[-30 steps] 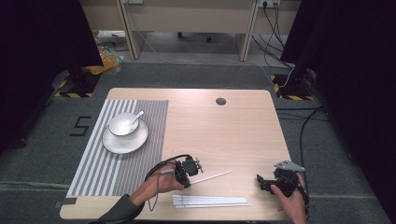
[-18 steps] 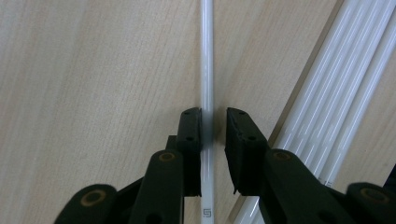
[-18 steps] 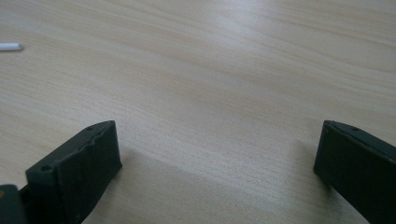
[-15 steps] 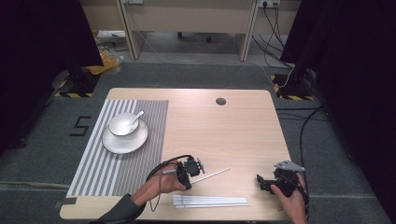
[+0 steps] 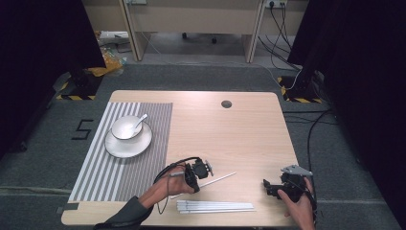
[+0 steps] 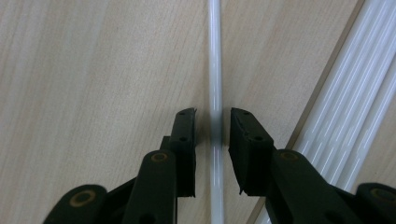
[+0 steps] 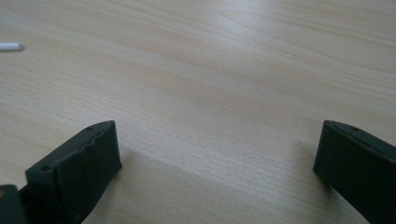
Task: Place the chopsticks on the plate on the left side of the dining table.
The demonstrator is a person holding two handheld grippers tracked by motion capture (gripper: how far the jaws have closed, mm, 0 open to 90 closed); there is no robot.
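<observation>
A single thin white stick lies slanted on the wooden table. My left gripper straddles its near end. Its jaws have just been opening and now stand slightly apart, with the stick between them and a narrow gap on each side. A flat bundle of several white sticks lies just beside it, near the front edge. At the front right corner my right gripper rests low over bare wood, jaws wide open and holding nothing. The single stick's tip shows far left in the right gripper view.
A grey striped placemat covers the table's left part. On it a white plate carries a white bowl with a spoon in it. A round cable hole sits near the far edge.
No clear shift in the high view: both hands and the loose stick sit where they were a second ago.
</observation>
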